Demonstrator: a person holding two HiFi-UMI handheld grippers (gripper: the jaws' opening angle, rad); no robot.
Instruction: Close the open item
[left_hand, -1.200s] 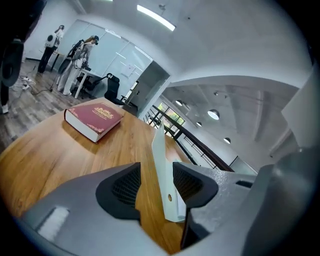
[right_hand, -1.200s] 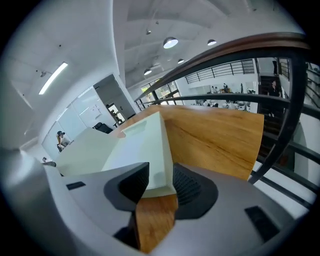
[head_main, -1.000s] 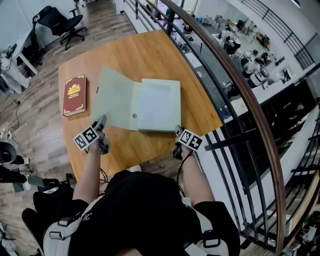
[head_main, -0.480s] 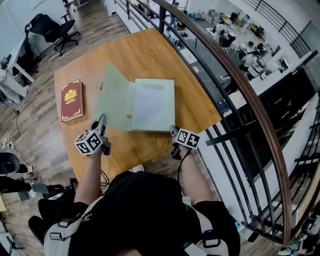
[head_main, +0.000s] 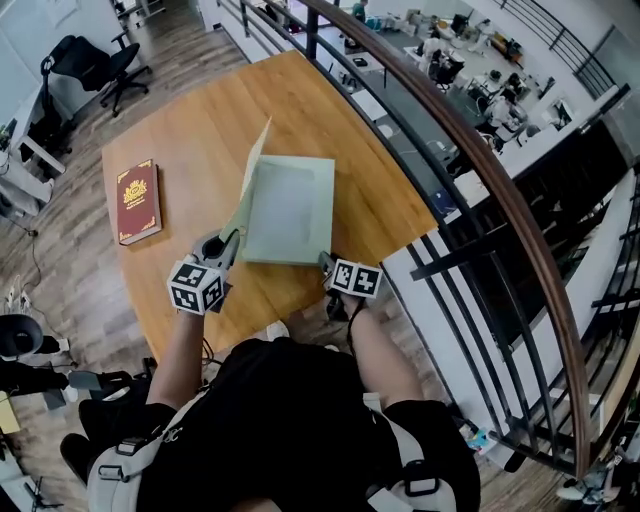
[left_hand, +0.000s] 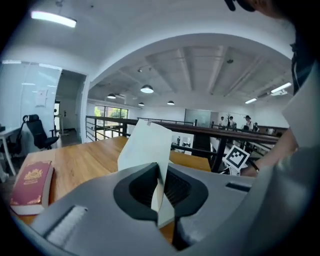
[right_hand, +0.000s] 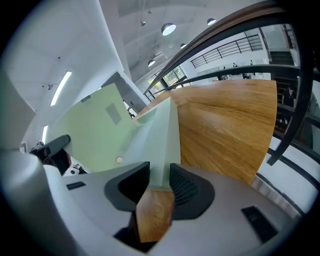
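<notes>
Left hand-held gripper (head_main: 228, 243) pinched shut on the lid (head_main: 246, 198) — near upright — box base (head_main: 292, 205) lies toward 3 o'clock; right hand-held gripper (head_main: 326, 263) clamps its near corner.

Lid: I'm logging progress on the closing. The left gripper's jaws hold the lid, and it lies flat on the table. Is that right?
Not quite. The left gripper's jaws are shut on the lid, but it does not lie flat on the table. It stands tilted up over the box, as the head view shows.
</notes>
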